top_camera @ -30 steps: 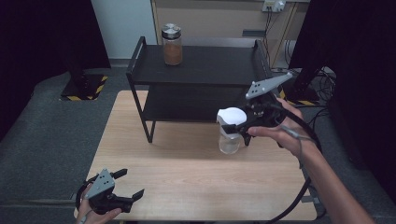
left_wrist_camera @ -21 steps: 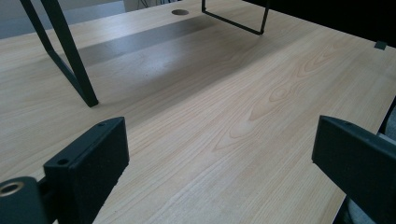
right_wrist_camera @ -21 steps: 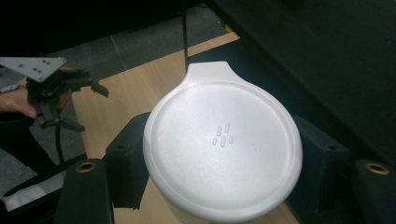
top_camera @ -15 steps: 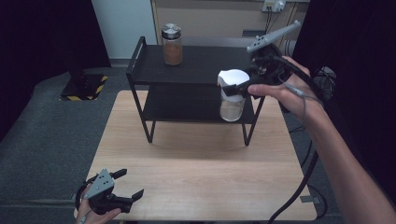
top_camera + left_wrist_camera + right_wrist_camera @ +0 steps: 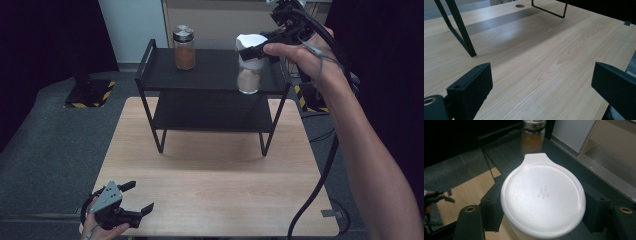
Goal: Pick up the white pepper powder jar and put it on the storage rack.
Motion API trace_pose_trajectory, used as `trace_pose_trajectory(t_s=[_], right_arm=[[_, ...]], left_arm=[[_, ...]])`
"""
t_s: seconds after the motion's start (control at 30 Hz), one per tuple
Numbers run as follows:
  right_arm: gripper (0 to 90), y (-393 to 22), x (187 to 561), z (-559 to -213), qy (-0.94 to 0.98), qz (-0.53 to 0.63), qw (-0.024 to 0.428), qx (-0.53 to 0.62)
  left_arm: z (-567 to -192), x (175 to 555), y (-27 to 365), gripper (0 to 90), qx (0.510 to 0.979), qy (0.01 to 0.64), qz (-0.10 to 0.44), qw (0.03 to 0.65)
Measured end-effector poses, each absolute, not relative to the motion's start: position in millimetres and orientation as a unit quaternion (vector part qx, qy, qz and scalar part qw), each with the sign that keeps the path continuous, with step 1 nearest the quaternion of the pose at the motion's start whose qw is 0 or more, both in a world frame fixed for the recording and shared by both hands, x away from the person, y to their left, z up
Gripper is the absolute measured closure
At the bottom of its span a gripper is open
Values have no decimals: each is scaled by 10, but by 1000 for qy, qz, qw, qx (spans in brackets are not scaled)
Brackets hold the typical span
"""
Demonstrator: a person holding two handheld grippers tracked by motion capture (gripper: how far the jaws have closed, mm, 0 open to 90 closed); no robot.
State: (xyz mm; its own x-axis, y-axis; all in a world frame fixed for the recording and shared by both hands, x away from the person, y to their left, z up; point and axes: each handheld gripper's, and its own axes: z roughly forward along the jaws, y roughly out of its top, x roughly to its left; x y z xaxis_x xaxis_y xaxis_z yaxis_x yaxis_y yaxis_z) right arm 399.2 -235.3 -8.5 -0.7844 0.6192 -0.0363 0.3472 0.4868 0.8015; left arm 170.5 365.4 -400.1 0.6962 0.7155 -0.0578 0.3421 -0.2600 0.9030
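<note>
Left gripper jaws spread wide over wooden table, black rack legs beyond

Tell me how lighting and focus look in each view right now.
High view: table evenly lit, surroundings dark, rack shadow soft. Left gripper view: wood grain sharp, near jaws slightly soft. Right gripper view: white lid bright but not blown out, spice jar behind it blurred.
</note>
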Motion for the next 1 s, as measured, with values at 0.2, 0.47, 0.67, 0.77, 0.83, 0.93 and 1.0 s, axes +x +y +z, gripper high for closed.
trace_pose_trajectory(t_s=[0.2,0.47,0.67,0.77,0.83,0.93,1.0], right_arm=[[314,-2273,4181,-124,831,406,190,330],[314,-2247,4373,-252,821,401,194,357],[314,-2223,4443,-299,822,400,191,357],[314,-2231,4463,-315,820,402,188,361],[314,-2237,4465,-319,820,403,188,361],[311,-2249,4450,-337,819,405,190,359],[303,-2253,4436,-349,818,407,193,357]], left_arm=[[-4006,1706,3657,25,771,344,185,503],[-4005,1709,3660,26,772,344,185,502],[-4005,1708,3661,26,771,344,185,503],[-4005,1704,3665,26,771,343,185,503],[-4006,1704,3667,26,771,343,185,503],[-4005,1706,3664,26,772,342,185,503],[-4003,1710,3659,26,773,341,184,502]])
